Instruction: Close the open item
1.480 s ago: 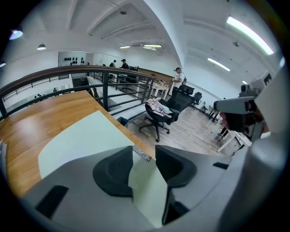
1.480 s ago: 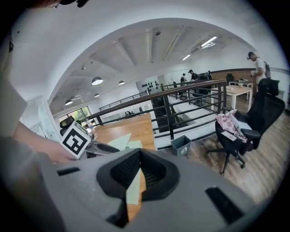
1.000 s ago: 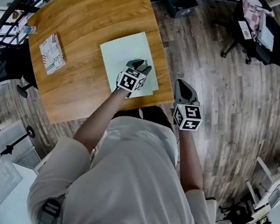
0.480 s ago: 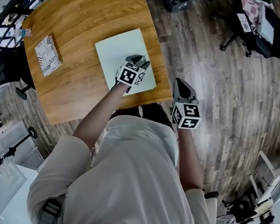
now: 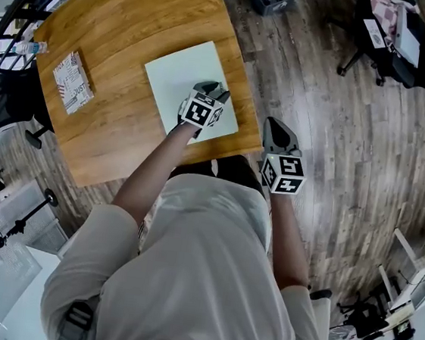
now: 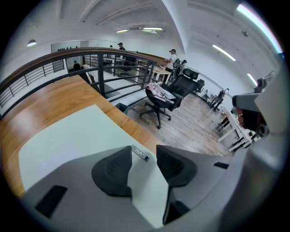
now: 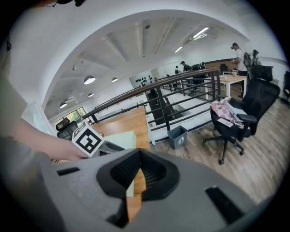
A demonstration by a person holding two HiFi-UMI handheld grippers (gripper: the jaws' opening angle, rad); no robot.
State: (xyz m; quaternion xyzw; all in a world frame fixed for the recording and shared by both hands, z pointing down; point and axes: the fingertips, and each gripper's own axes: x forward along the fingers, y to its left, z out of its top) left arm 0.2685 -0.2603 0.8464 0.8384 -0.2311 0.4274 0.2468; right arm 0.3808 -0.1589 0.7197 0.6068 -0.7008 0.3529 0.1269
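the left arm (image 5: 149,177) reaches forward, its left gripper (image 5: 208,95) held low over the tabletop (image 5: 129,34) near the right edge, jaws apart with nothing pinched between them. the right gripper (image 5: 276,131) hangs just off the tabletop's near right corner (forearm (image 5: 288,231) tucked close), jaws together, empty.

A second ago the pale green folder (image 5: 174,73) shows a lower sheet peeking out at its near right corner; now its cover lies flush. The left hand-held gripper (image 5: 212,91) has edged slightly forward across it.
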